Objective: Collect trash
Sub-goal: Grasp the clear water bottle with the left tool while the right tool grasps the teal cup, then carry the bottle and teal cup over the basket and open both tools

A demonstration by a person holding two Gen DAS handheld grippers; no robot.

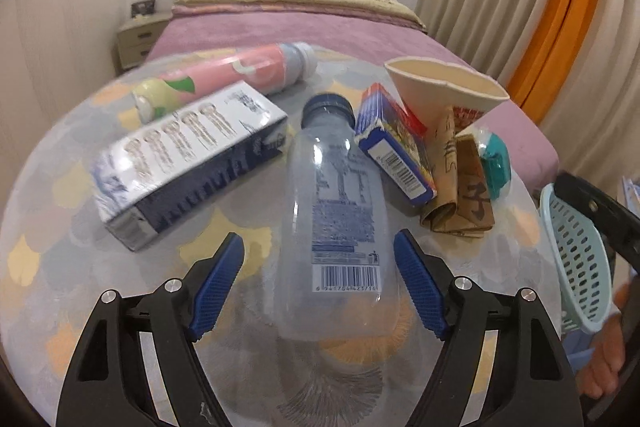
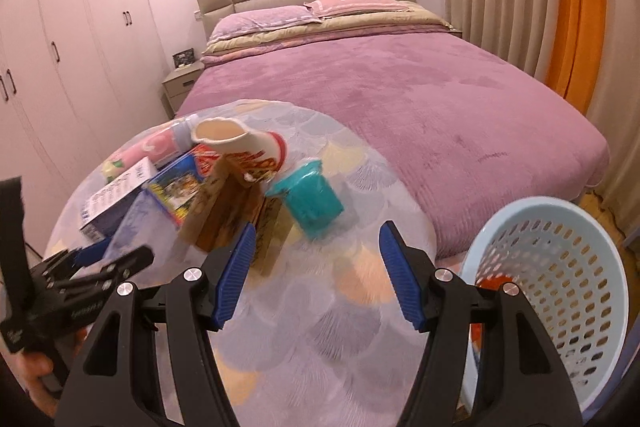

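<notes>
A clear plastic bottle with a blue cap lies on the round table, its base between the fingers of my open left gripper; the pads do not touch it. Around it lie a white-and-navy carton, a pink bottle, a small blue box, a paper cup, folded brown paper and a teal cup. My right gripper is open and empty above the table, just short of the teal cup and brown paper.
A pale blue perforated basket stands right of the table with something orange inside; it also shows in the left wrist view. A bed with a purple cover lies behind. The left gripper's body is at the left.
</notes>
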